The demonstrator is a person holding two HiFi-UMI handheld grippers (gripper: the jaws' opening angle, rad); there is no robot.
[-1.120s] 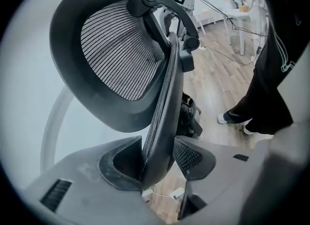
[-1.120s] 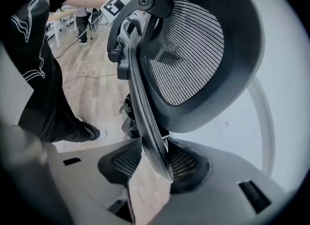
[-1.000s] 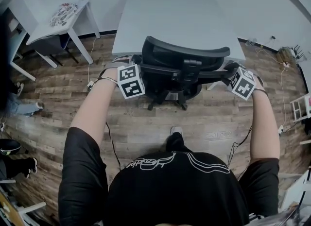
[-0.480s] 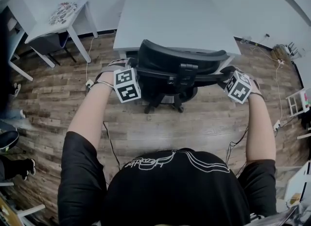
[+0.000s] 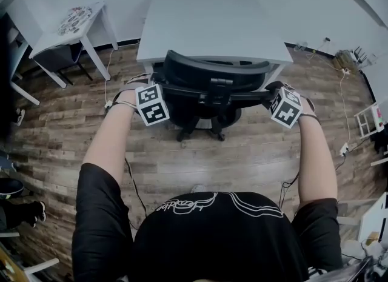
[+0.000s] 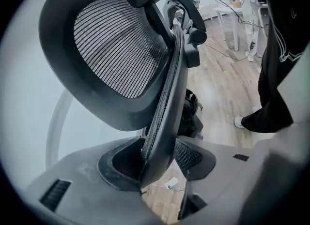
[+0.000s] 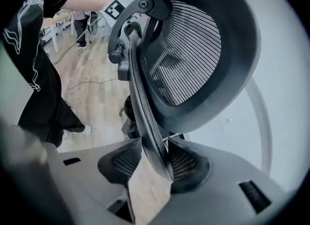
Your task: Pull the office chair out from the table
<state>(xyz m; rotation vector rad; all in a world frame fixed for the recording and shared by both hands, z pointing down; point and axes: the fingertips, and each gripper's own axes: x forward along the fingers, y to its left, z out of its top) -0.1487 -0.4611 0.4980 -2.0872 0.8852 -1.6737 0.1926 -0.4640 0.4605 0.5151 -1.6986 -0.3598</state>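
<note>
Head view: left gripper (image 5: 165, 88) and right gripper (image 5: 271, 90) clenched on opposite backrest edges of office chair (image 5: 212, 71); table (image 5: 212, 26) edge just beyond jaws, wood floor (image 5: 200, 159) behind.

The office chair (image 5: 212, 71) has rolled slightly away from the table (image 5: 212, 26).

black short-sleeved t-shirt (image 5: 218, 247), white line print (image 5: 219, 203)

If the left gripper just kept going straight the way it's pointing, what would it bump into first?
The office chair: its backrest edge is clamped between the left gripper's jaws, so there is no free way ahead.
</note>
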